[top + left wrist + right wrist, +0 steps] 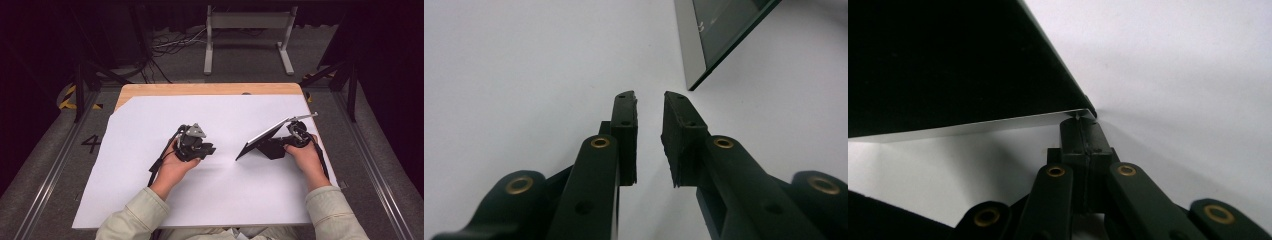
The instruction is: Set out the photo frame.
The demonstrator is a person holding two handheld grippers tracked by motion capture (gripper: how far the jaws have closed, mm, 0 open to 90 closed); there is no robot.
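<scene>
On the white sheet (pixel 150 150) covering the desk (pixel 200 89), right of centre, my right gripper (pixel 1081 120) has its jaws pinched shut on a corner of a thin dark panel (pixel 262 137), tilting it with one edge down. My left gripper (pixel 649 107) rests nearby, jaws slightly apart, empty.

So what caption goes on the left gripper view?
Open tongs hover over white paper, facing a tilted dark panel.

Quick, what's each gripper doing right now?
Left gripper: open, holding nothing, above the white sheet.
Right gripper: shut on the corner of the flat dark panel, which is tilted up.
</scene>
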